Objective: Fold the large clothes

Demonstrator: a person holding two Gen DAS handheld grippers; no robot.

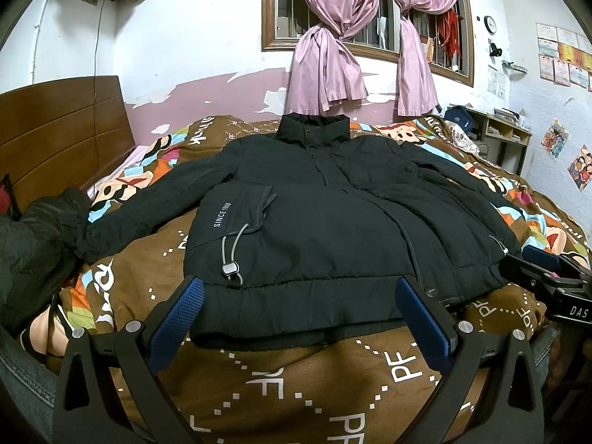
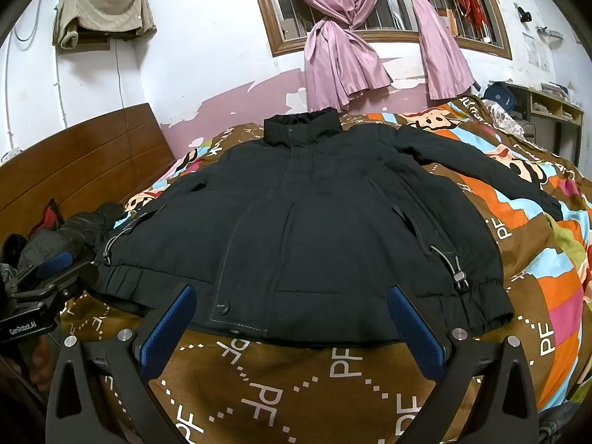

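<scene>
Two grippers, both with jaws spread wide and pinching nothing: left gripper just short of the hem of the black jacket, right gripper likewise, nearer the button end of that hem. Jacket face up and spread flat on the patterned quilt, collar at the far end from the hem, both sleeves out to the sides of the body.

Likely trouble, as a judgement: thick padded fabric slipping from a shallow pinch; quilt caught together with the hem, dragging the bedding. Toggle cord near the hem apt to snag on a finger. Left sleeve cuff touching another dark garment, apt to tangle when lifted.
</scene>
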